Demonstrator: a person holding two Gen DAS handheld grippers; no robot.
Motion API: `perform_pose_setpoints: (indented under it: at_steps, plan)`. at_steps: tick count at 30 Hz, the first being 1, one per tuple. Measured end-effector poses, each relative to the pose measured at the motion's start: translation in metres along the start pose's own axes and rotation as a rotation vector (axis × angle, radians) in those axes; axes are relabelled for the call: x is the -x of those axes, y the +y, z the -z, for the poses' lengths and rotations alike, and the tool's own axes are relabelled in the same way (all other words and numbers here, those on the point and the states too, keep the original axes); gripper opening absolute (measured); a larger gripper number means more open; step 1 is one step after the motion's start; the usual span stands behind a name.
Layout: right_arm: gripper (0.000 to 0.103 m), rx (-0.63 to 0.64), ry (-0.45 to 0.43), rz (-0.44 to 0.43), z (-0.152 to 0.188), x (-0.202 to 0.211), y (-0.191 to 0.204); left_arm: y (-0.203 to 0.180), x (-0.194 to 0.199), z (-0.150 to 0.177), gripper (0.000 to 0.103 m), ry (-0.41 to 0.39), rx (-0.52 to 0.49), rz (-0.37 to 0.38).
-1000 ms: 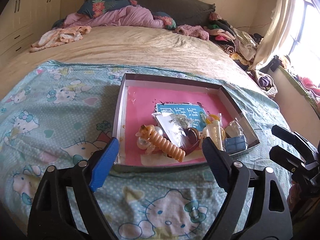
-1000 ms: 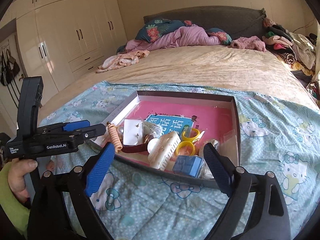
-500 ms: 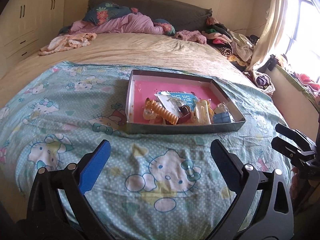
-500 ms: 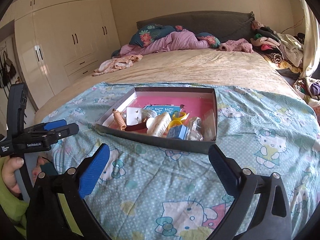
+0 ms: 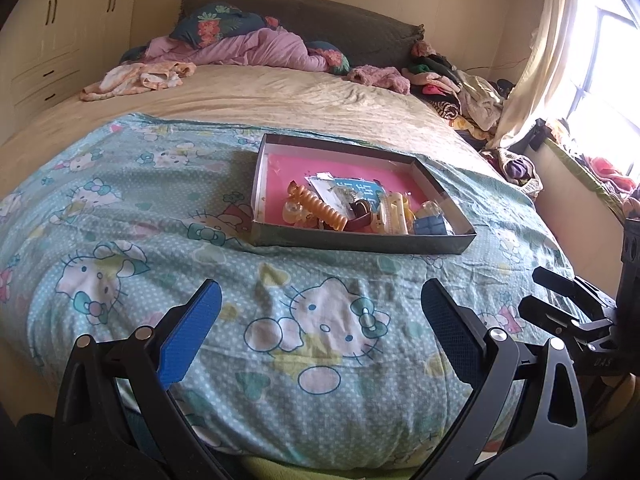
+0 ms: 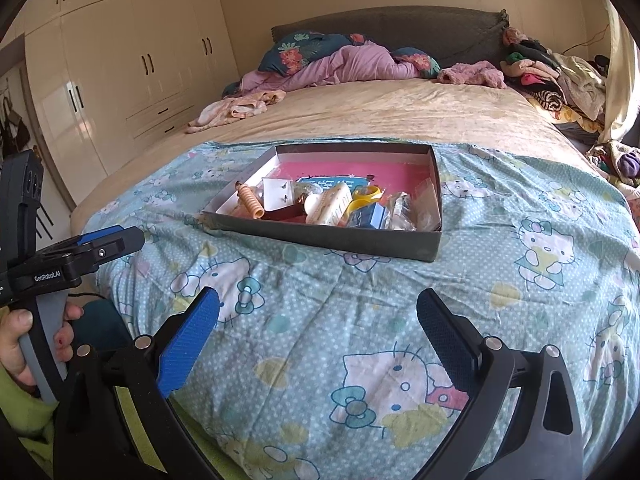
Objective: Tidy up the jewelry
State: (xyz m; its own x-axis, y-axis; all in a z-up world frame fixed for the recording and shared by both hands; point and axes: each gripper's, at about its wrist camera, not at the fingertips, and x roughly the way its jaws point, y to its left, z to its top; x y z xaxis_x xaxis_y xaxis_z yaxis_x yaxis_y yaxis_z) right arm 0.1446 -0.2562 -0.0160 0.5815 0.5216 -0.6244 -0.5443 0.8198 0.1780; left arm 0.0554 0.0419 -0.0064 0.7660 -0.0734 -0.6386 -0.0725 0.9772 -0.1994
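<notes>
A shallow grey box (image 5: 360, 242) with a pink floor lies on the Hello Kitty blanket (image 5: 160, 216). It holds jewelry and small items: an orange spiral hair tie (image 5: 324, 209), a cream clip (image 5: 394, 216), a blue case (image 5: 430, 225). In the right wrist view the box (image 6: 332, 240) holds the spiral tie (image 6: 250, 200), yellow rings (image 6: 366, 194) and the blue case (image 6: 370, 214). My left gripper (image 5: 320, 320) is open and empty, well short of the box. My right gripper (image 6: 318, 320) is open and empty, also well short of it.
The bed (image 5: 280, 96) has a beige sheet, a purple quilt (image 5: 248, 50) and pillows at the headboard. Piled clothes (image 5: 460, 88) lie at the right by the curtain. White wardrobes (image 6: 120, 64) stand on the left. The other gripper shows at each view's edge.
Both grippers have drawn back from the box, which now looks smaller and farther away. Both stayed open and empty. The box and its contents have not moved.
</notes>
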Motion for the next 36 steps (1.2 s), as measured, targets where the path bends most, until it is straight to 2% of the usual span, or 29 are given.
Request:
perform_pose_setpoints:
  at_steps: [36]
  plan:
    - [0.098, 0.003, 0.003, -0.013, -0.0010, 0.0038, 0.0076, -0.0046, 0.0067, 0.0046, 0.093, 0.005, -0.031, 0.007]
